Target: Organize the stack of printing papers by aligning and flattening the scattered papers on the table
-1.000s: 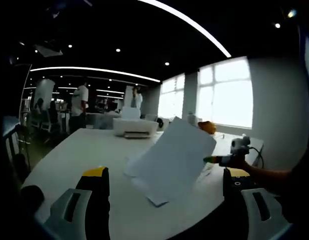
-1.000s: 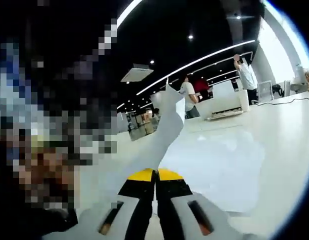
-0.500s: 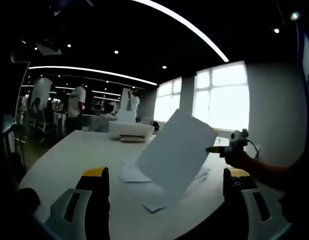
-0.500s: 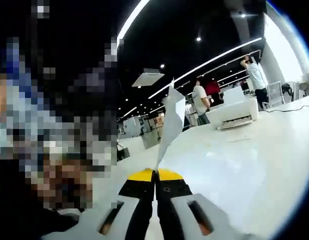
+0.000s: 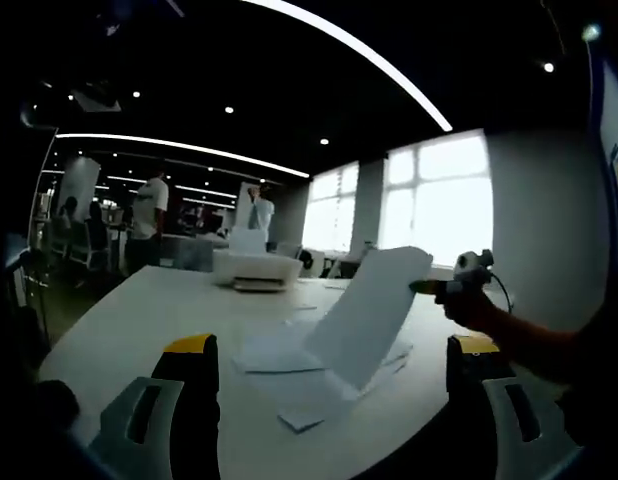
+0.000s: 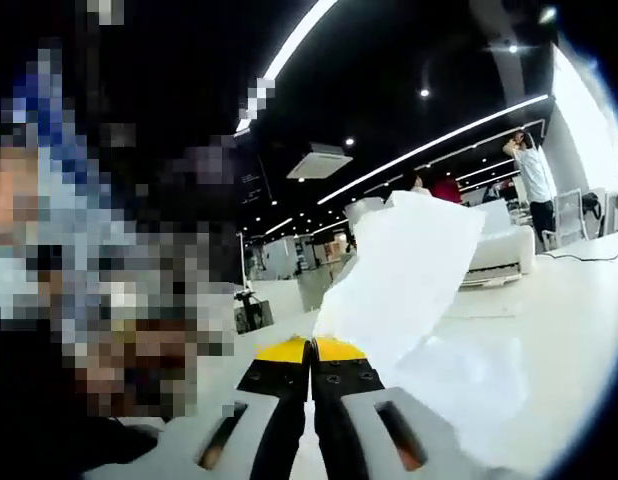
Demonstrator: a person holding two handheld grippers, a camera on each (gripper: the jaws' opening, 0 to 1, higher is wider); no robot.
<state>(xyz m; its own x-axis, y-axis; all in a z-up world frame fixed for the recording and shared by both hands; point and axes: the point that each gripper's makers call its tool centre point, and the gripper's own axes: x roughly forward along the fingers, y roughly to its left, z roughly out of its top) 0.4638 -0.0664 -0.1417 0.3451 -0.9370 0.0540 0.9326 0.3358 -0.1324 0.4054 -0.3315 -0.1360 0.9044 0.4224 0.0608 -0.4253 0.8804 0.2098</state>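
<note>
- White sheet of paper (image 6: pixel 409 270) is pinched at its near edge between the closed yellow-tipped jaws of the right gripper (image 6: pixel 310 352); it rises up and to the right from the tips, lifted off the table (image 6: pixel 579 300).
- Seen from the left gripper view, the same sheet (image 5: pixel 369 315) hangs tilted in the air, held at its upper right corner by the right gripper (image 5: pixel 429 288), with a hand (image 5: pixel 469 310) behind it; the sheet's lower edge reaches down toward the papers on the table.
- Left gripper (image 5: pixel 329 400) is released: its two jaws stand wide apart at the bottom of its own view, with nothing between them.
- Scattered papers (image 5: pixel 279 355) lie flat on the white table (image 5: pixel 139 310), ahead of the left gripper and between its jaws' lines, overlapping unevenly; one small corner (image 5: pixel 301 420) sticks out nearest the gripper.
- Beyond the papers, farther along the table, sits a white printer (image 5: pixel 254 270).
- Past the table, people (image 5: pixel 149 215) stand in the dim room, and bright windows (image 5: pixel 439 200) lie to the right.
</note>
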